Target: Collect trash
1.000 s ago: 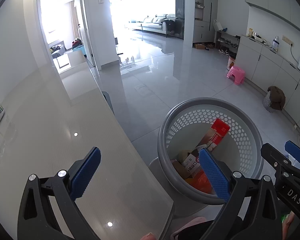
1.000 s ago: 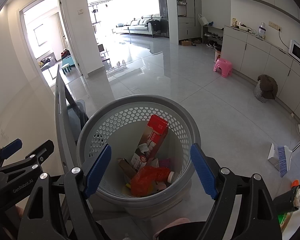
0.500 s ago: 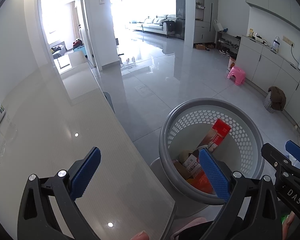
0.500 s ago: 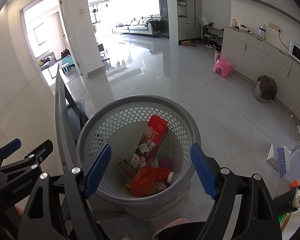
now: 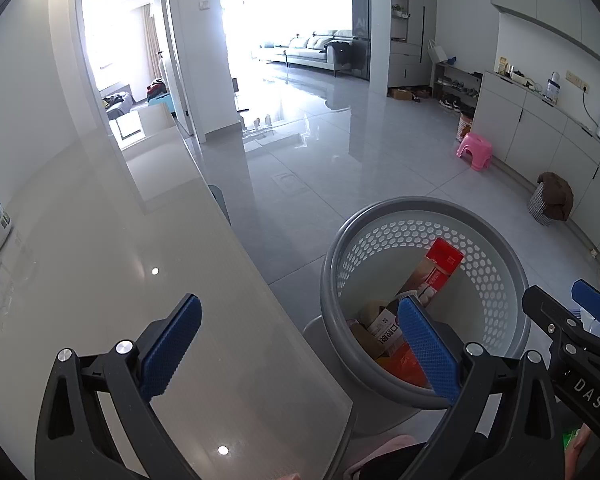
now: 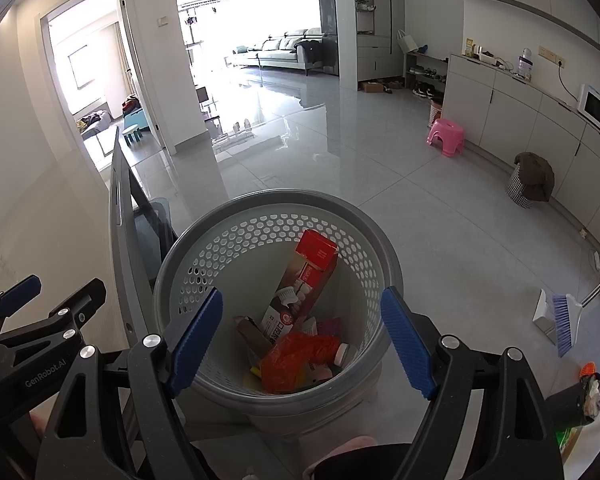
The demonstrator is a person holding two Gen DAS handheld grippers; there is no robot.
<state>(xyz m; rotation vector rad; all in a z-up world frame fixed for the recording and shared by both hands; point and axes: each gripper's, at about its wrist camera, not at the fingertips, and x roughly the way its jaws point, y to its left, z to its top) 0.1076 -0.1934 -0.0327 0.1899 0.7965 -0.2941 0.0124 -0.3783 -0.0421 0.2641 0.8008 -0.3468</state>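
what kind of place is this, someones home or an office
Most likely a home, an open dining and kitchen area leading to a living room. A sofa stands at the far end, a microwave sits on the cabinet run, and a shoe rack and a pink stool stand nearby.

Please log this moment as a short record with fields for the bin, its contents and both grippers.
bin: grey perforated waste basket on the floor beside the white table
contents: tall red-topped carton leaning upright, crumpled orange plastic bag, other small packaging
left gripper: open, empty, over the table edge
right gripper: open, empty, above the basket
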